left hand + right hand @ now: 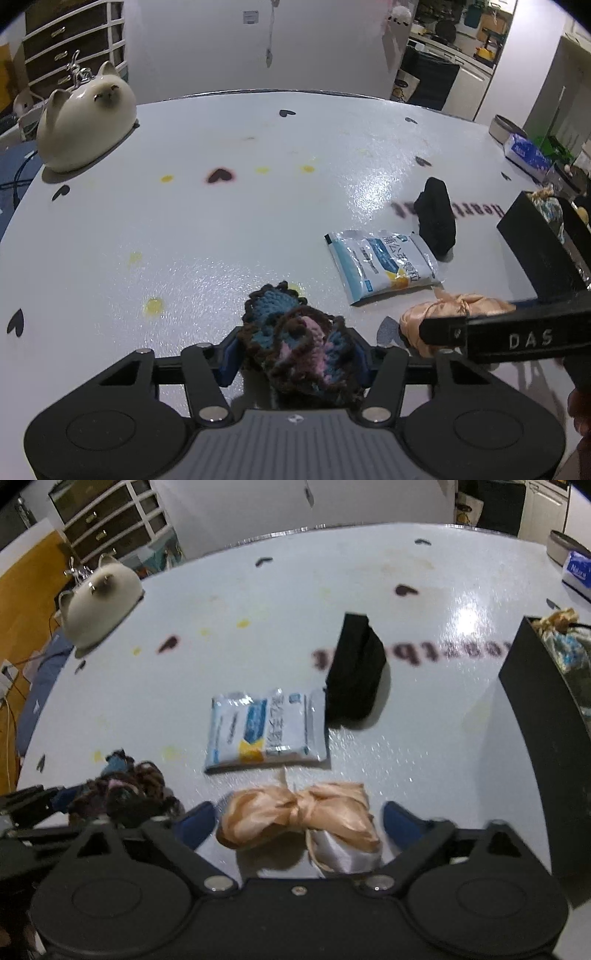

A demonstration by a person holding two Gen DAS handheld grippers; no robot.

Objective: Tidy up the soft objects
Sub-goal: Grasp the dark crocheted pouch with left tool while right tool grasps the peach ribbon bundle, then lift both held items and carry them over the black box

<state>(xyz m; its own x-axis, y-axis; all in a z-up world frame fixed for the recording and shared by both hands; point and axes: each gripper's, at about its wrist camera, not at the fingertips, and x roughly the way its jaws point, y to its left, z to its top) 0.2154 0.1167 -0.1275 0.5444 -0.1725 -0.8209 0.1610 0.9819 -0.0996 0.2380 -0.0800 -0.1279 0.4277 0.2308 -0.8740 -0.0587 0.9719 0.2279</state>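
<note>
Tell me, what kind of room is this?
Probably a room in someone's home. A white table with heart prints holds a ceramic cat, a chest of drawers stands by the wall, and a cluttered kitchen-like area shows behind.

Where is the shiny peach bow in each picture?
Left wrist view: the peach satin bow sits at the lower right, partly hidden behind the other hand-held gripper's black finger.
Right wrist view: it lies bottom centre, between the blue pads.
Shared landmark: the white and blue packet lies just beyond the bow in both.
</note>
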